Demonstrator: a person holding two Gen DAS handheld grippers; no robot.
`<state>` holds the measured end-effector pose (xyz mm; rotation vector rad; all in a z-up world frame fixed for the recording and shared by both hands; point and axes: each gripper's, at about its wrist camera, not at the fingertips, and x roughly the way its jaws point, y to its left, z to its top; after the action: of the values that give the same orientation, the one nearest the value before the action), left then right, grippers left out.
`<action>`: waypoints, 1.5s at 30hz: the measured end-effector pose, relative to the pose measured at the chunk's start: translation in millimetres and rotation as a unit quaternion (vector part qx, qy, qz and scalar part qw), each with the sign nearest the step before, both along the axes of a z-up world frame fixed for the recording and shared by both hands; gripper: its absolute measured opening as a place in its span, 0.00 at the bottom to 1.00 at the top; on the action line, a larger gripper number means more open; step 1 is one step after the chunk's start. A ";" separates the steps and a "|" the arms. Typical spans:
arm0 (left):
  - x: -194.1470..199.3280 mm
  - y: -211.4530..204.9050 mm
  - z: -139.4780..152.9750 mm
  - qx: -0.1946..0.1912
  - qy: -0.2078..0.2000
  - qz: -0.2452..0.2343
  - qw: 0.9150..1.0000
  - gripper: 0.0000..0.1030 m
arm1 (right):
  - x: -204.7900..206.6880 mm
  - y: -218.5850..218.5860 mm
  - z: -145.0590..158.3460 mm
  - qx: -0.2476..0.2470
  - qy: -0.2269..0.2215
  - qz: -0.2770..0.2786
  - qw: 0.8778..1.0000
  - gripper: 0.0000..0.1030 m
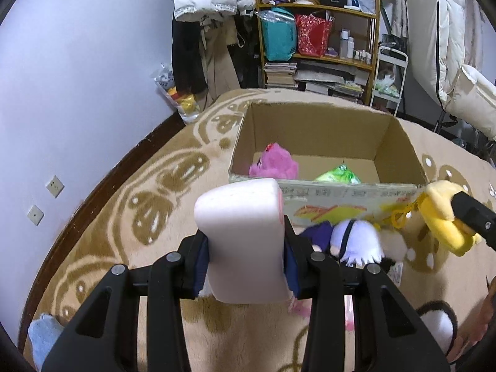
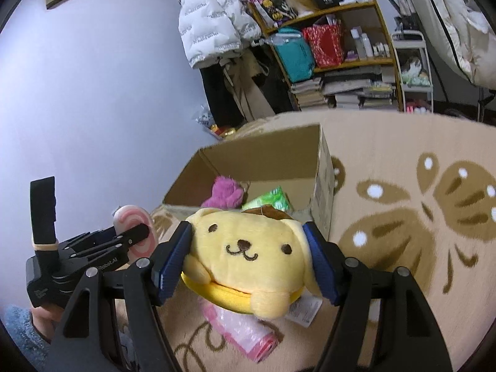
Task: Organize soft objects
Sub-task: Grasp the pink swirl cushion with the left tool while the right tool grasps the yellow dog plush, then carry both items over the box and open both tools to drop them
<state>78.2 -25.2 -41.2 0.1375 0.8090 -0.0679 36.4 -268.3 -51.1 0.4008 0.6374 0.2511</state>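
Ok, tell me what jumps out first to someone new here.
The yellow dog plush stares out of the right wrist view, clamped in the right tongs. The left tongs pinch a white foam-like block. Behind both sits an open cardboard box holding a pink plush.

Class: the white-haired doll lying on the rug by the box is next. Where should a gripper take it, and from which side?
Grip the doll's round white head across its width, coming straight down from above: it lies flat on the rug, close to the box, so side approaches look cramped.
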 end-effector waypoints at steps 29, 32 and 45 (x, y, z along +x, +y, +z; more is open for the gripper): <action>101.2 -41.2 22.6 0.012 -0.061 -0.051 0.997 0.39 | 93.2 -7.3 22.4 -0.022 -0.030 -0.012 0.999 0.76; 113.5 -41.5 14.1 0.009 -0.049 -0.053 0.997 0.40 | 107.2 -8.9 14.9 -0.023 -0.017 -0.015 0.999 0.77; 132.3 -49.2 -14.4 0.008 -0.009 -0.061 0.998 0.58 | 119.7 -5.3 -5.0 -0.026 0.016 -0.018 0.999 0.85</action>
<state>210.5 -74.4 -55.6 0.2022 0.7836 -0.1755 156.1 -273.7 -56.1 0.3661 0.6667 0.1943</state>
